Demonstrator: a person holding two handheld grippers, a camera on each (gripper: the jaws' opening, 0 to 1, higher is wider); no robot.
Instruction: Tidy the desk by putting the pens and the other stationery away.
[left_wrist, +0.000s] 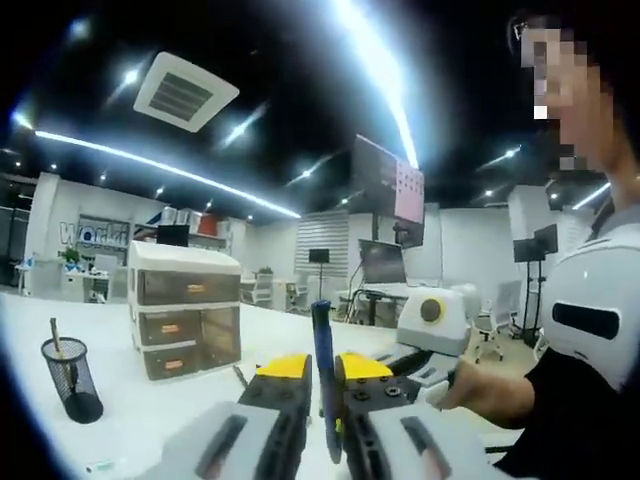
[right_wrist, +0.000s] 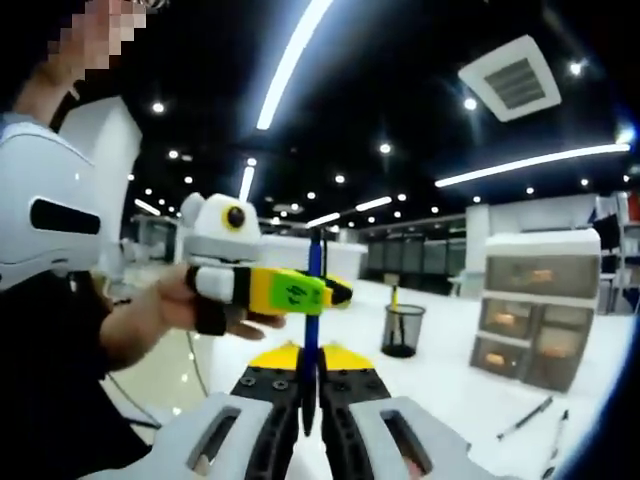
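A blue pen stands upright between the yellow-tipped jaws of my left gripper, which is shut on it. My right gripper reaches in from the right, held by a hand, with its black jaws against the same pen. In the right gripper view the blue pen also stands between the jaws of my right gripper, which is shut on it. Higher up, my left gripper crosses the pen from the left.
A black mesh pen cup holding a pencil stands on the white table. Beside it is a three-drawer plastic unit. Two loose pens lie near the unit. A person stands close behind the grippers.
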